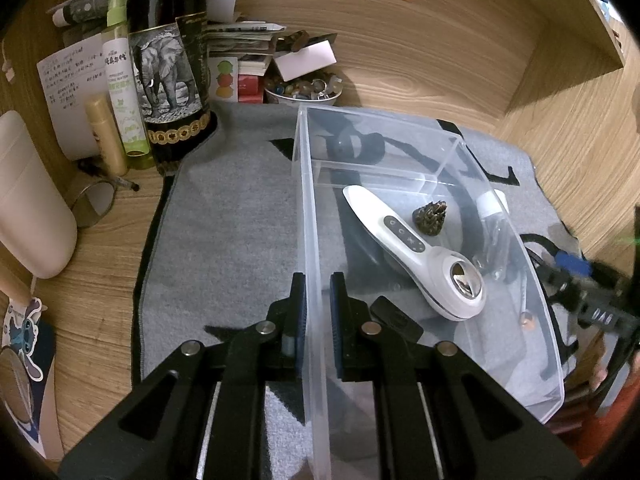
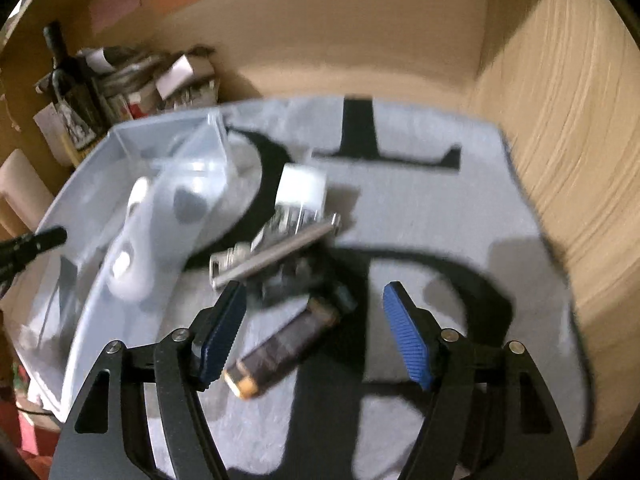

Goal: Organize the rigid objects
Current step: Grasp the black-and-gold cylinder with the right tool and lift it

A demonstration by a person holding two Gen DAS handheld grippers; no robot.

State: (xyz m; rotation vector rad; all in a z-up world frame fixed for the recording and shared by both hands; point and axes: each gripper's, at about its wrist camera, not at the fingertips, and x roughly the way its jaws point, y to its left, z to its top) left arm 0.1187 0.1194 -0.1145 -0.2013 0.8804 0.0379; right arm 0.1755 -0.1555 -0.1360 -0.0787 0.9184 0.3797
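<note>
My left gripper (image 1: pixel 318 280) is shut on the near-left wall of a clear plastic bin (image 1: pixel 308 208). Inside the bin lie a white handheld device (image 1: pixel 416 248), a small brown cone-shaped ornament (image 1: pixel 430 216) and a flat black piece (image 1: pixel 396 318). My right gripper (image 2: pixel 315 290) hangs open over a blurred pile on the grey mat (image 2: pixel 440 208), right of the bin (image 2: pixel 80 320). Between and just below its fingers lies a dark rectangular object with a yellow end (image 2: pixel 288 344). Beyond it sit a metal rod (image 2: pixel 280 252) and a white-capped clear bottle (image 2: pixel 300 188).
A dark bottle with an elephant label (image 1: pixel 168 60), a green spray bottle (image 1: pixel 124 80), a bowl of beads (image 1: pixel 304 90) and stacked papers crowd the back left corner. A white container (image 1: pixel 28 200) stands at the left. Wooden walls (image 2: pixel 560 120) close the back and right.
</note>
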